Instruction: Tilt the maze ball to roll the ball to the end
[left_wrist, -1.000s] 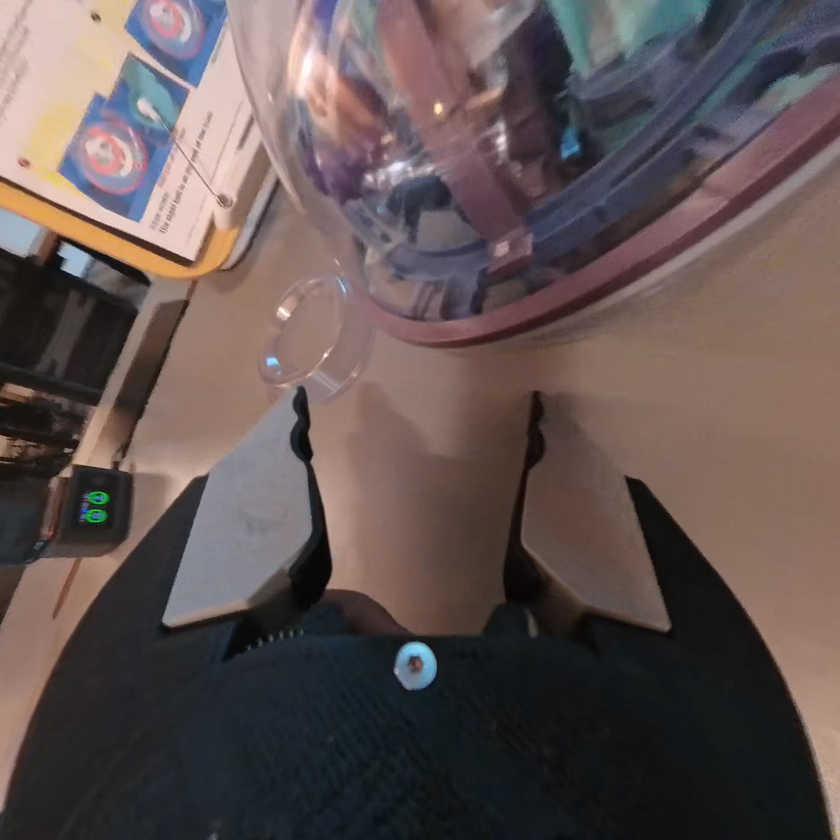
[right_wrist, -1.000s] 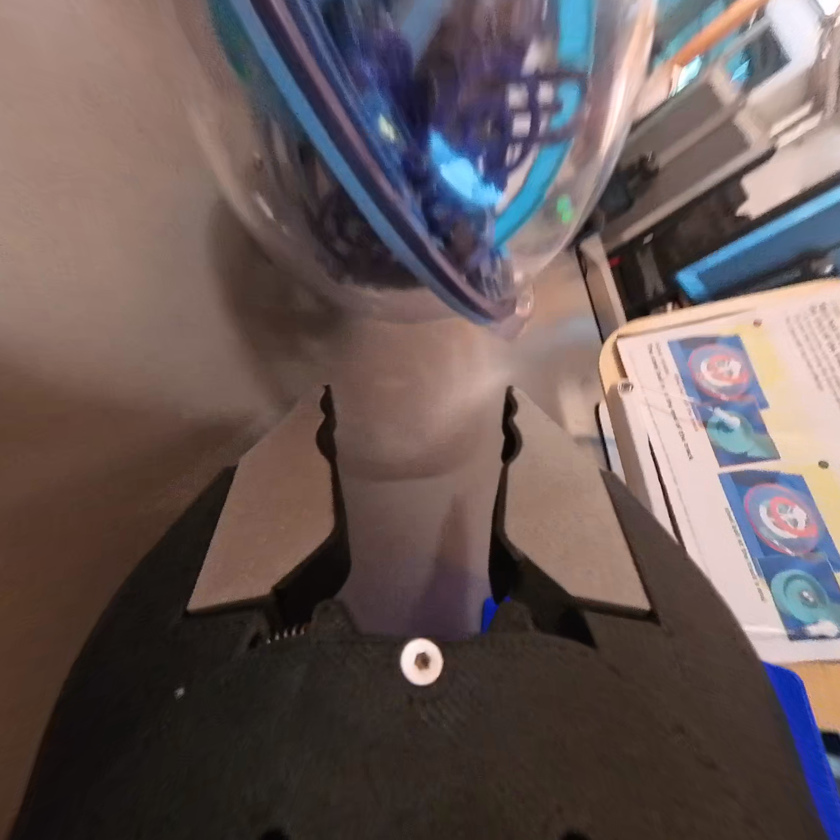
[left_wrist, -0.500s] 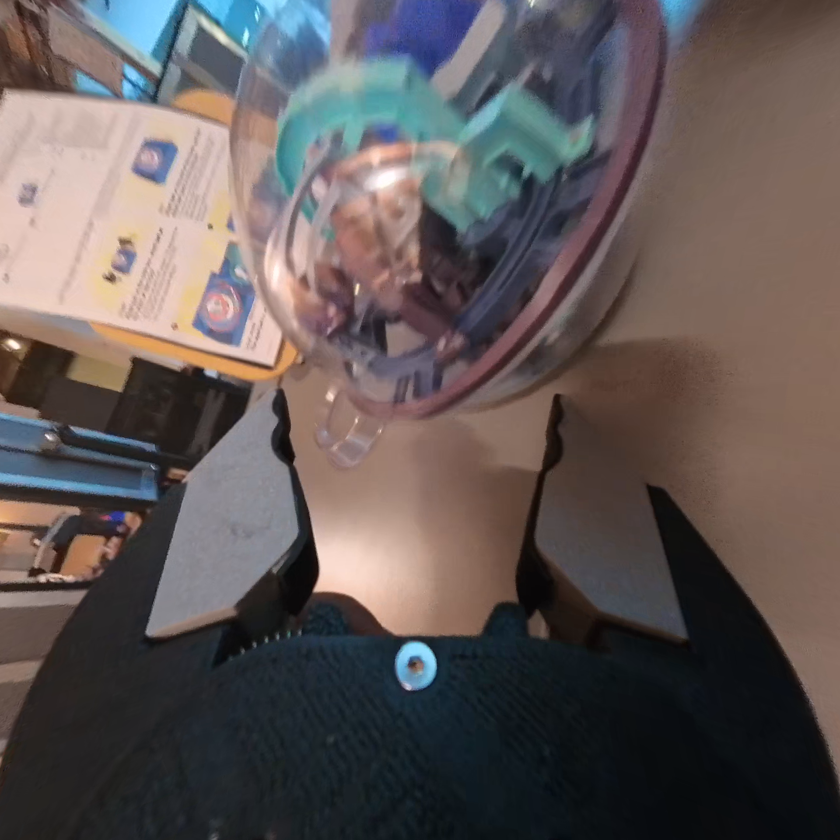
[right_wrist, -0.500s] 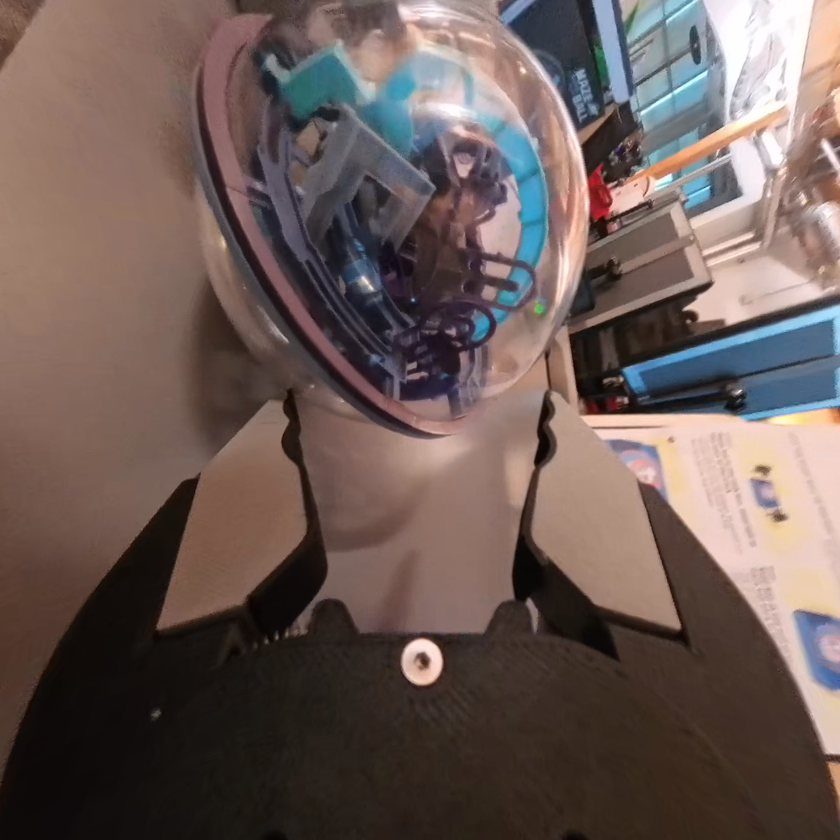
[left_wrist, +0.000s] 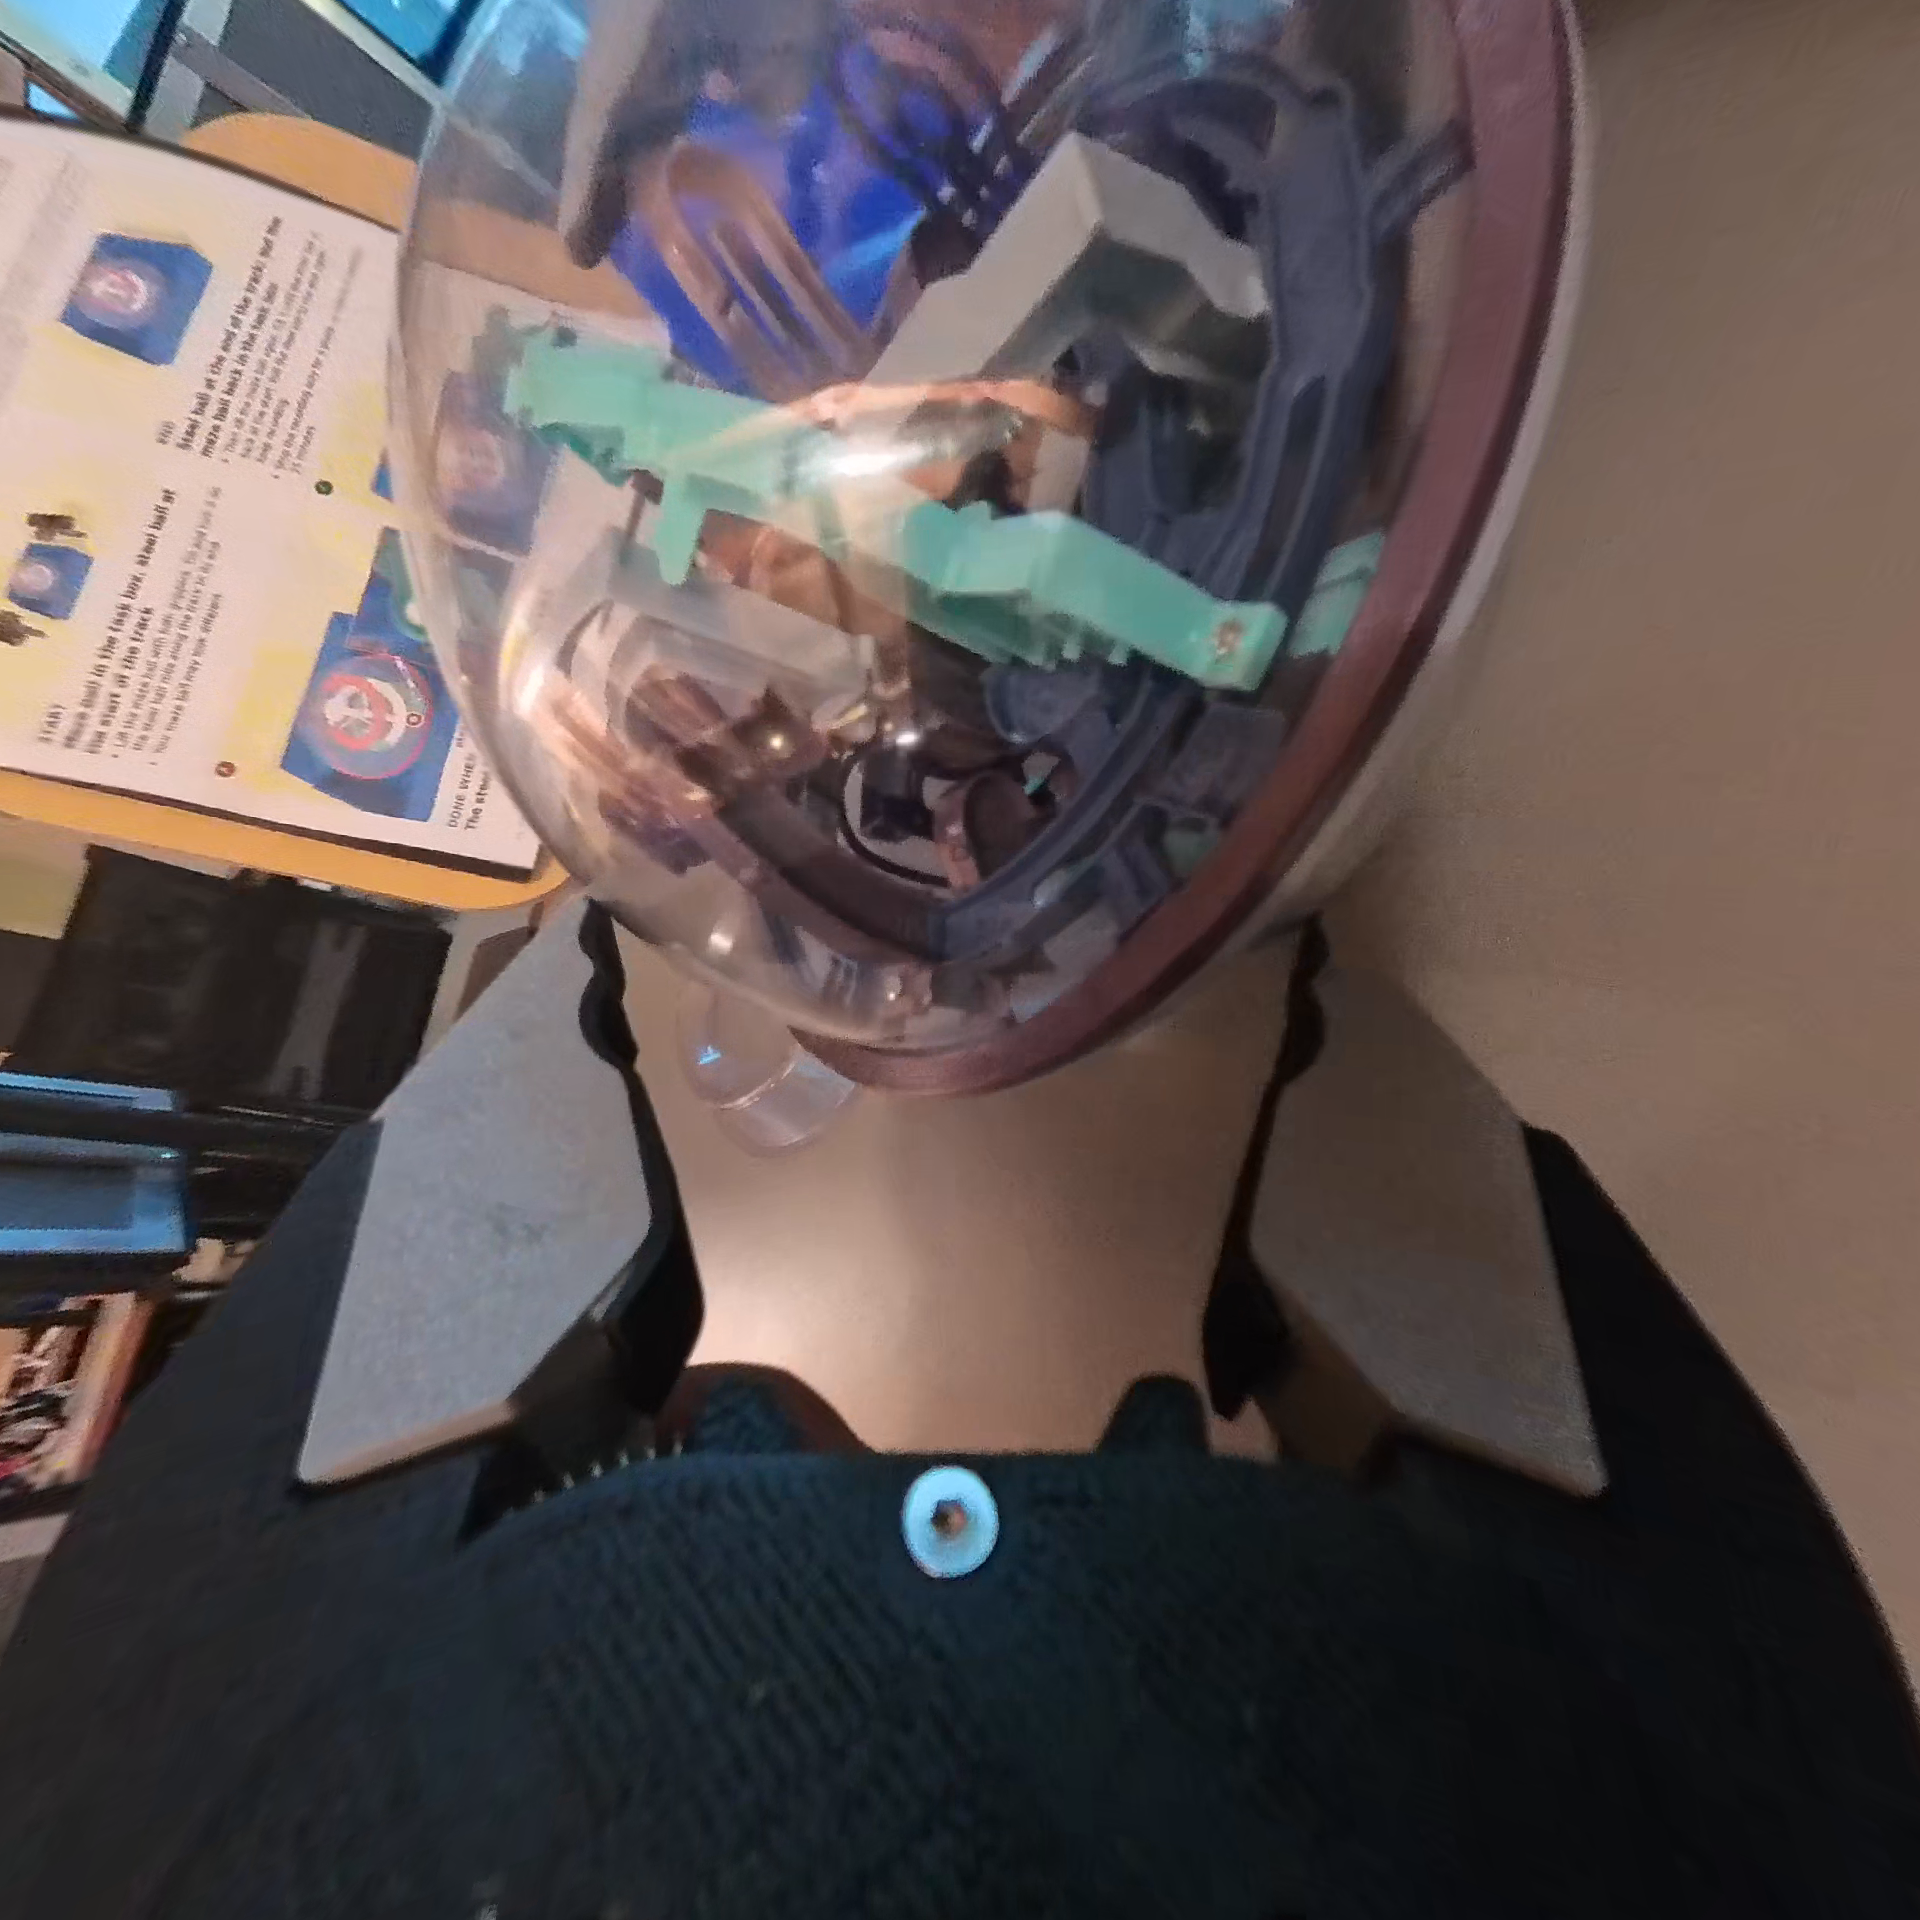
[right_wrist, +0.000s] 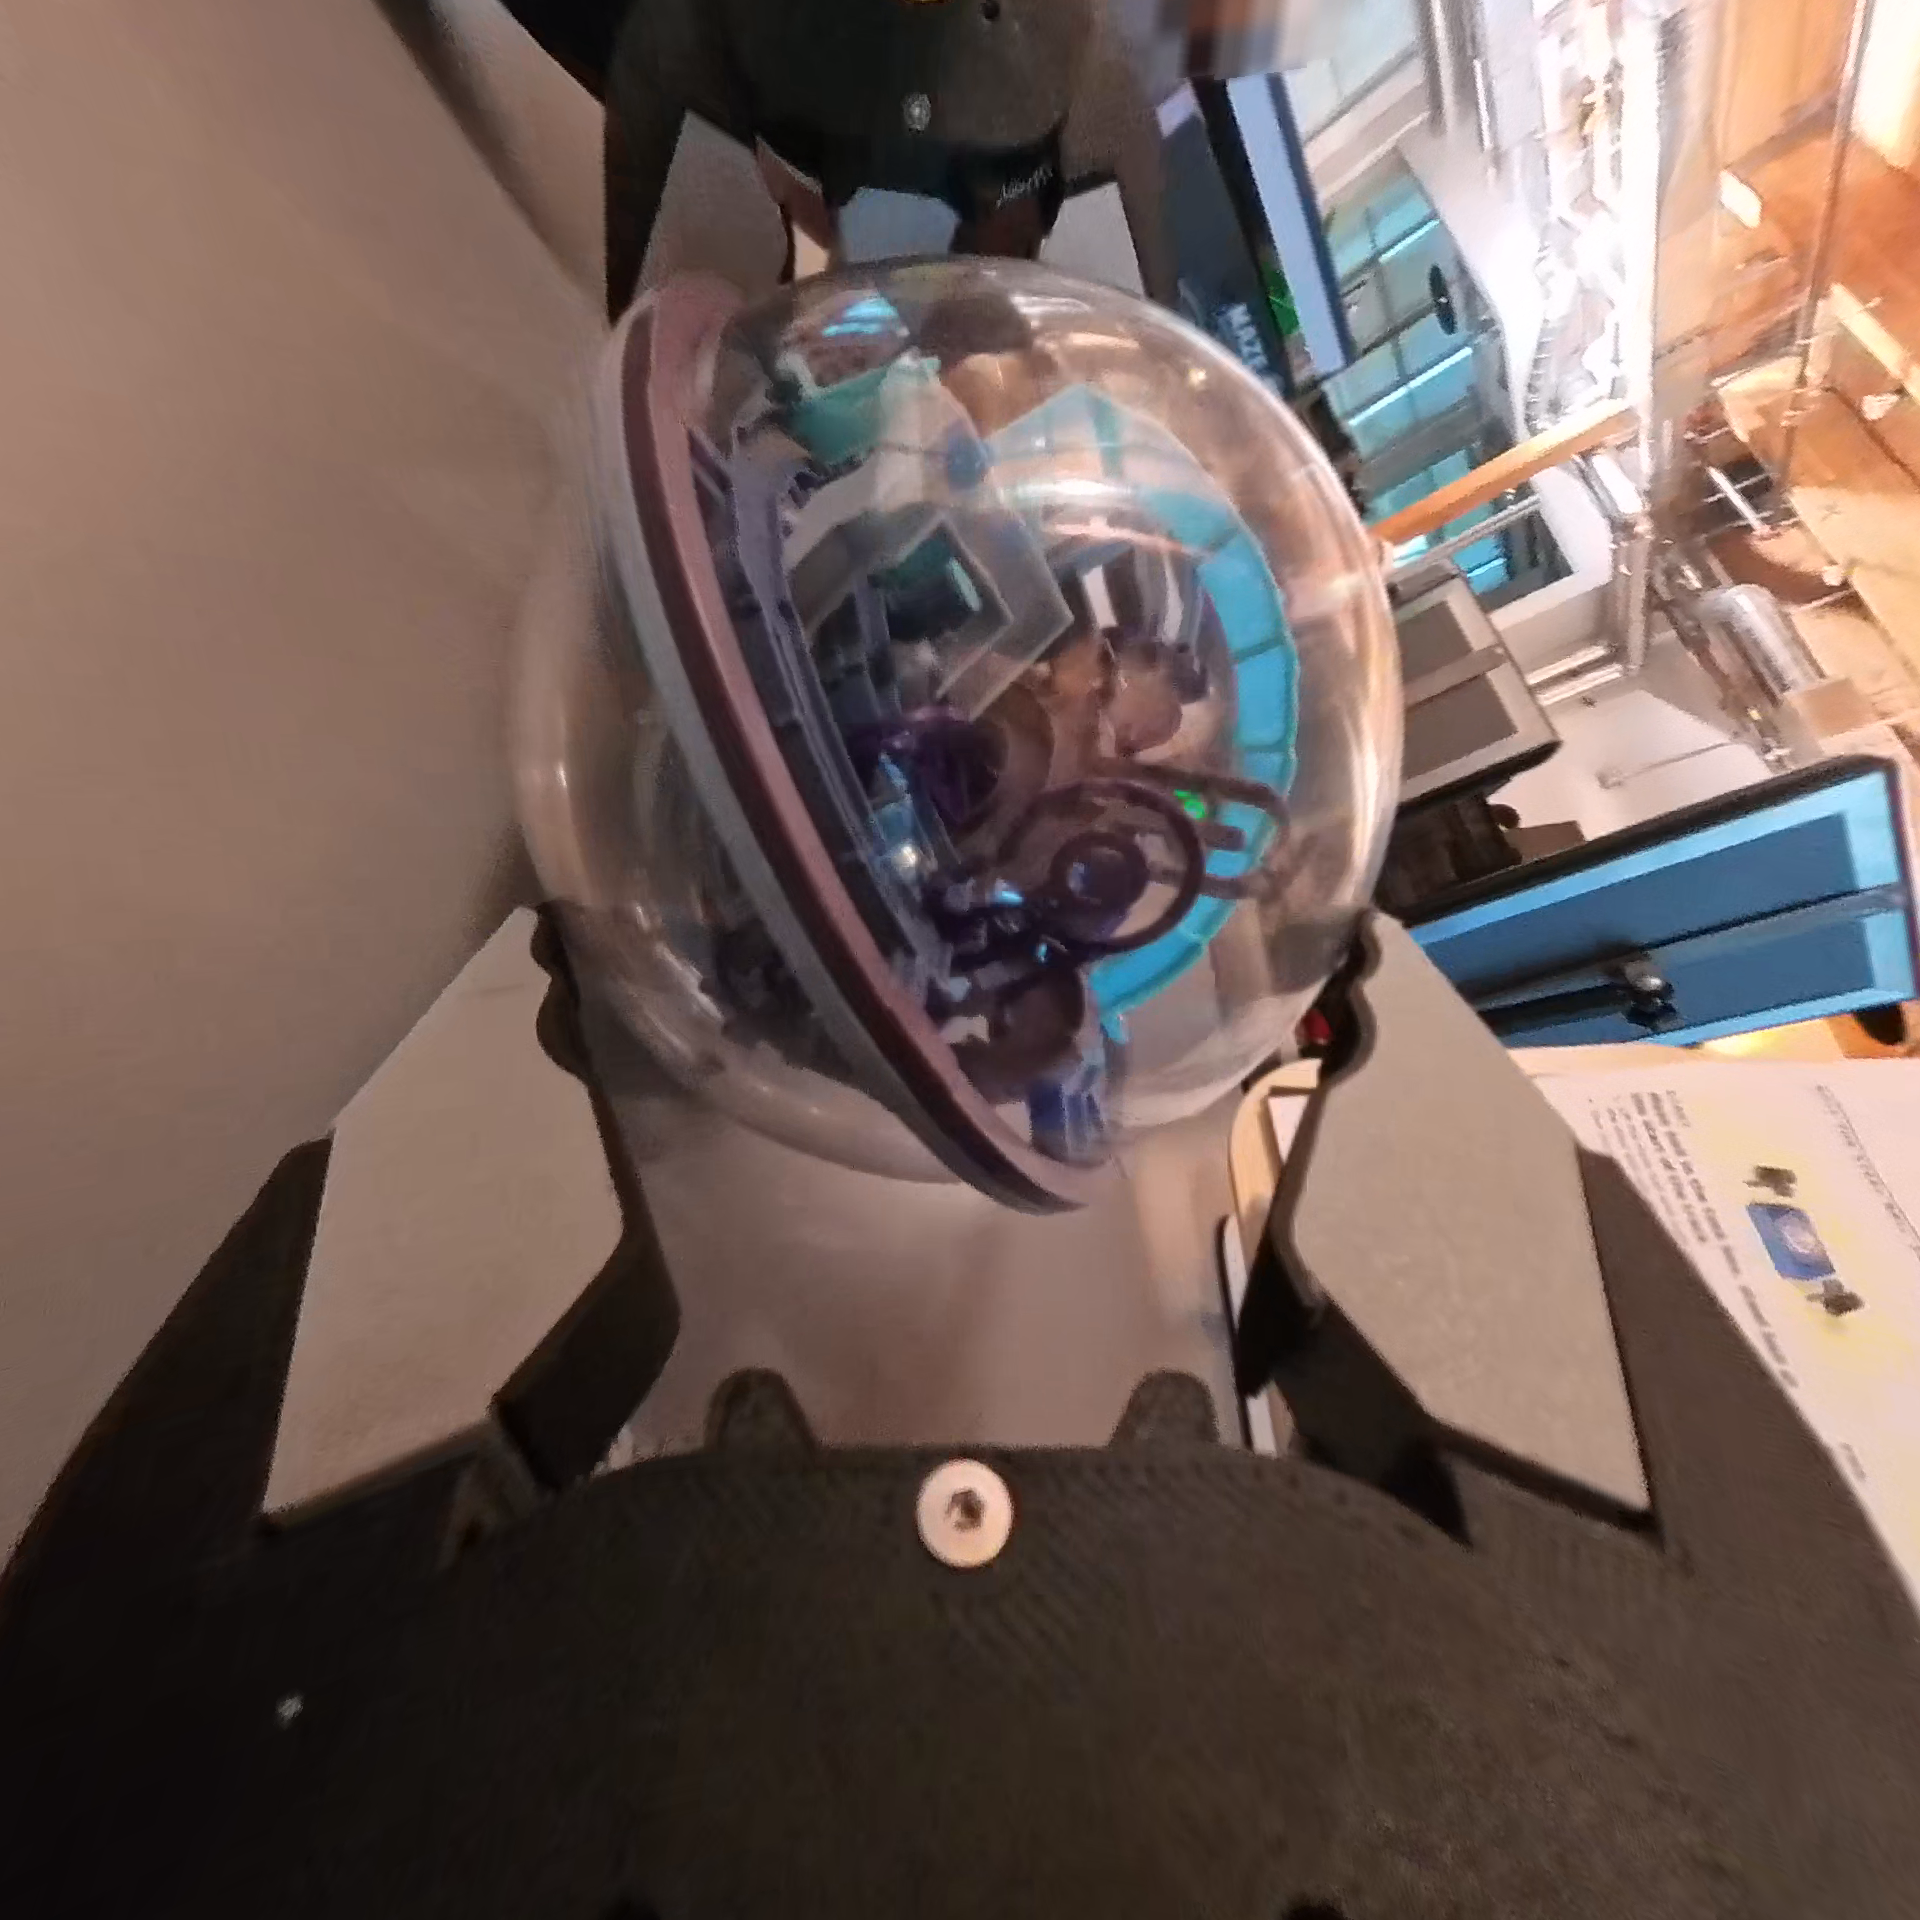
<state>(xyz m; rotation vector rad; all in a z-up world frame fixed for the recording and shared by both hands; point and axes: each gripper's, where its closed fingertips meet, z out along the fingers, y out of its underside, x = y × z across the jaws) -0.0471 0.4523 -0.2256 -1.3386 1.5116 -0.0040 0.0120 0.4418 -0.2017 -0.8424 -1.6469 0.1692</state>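
The maze ball (left_wrist: 935, 520) is a clear sphere with a purple rim band and teal, blue and grey tracks inside. It rests on the beige table (left_wrist: 1714, 727). My left gripper (left_wrist: 951, 961) is open wide, its fingertips (left_wrist: 608, 966) on either side of the sphere's near lower part. In the right wrist view the maze ball (right_wrist: 966, 727) fills the middle. My right gripper (right_wrist: 951, 945) is open wide, its fingertips (right_wrist: 1351, 966) at the shell's near sides. I cannot pick out the small steel ball for certain.
A small clear ring stand (left_wrist: 764, 1086) lies on the table just under the sphere. A printed instruction sheet (left_wrist: 208, 499) on a yellow-edged board lies beside it, also seen in the right wrist view (right_wrist: 1714, 1299). A person in dark clothing (right_wrist: 883, 104) stands beyond the ball. Blue cases (right_wrist: 1662, 935) stand past the table edge.
Both grippers have opened wider and drawn back, so more of the sphere shows and their tips sit at its sides. The views have tilted. The sphere now hides part of the ring stand.
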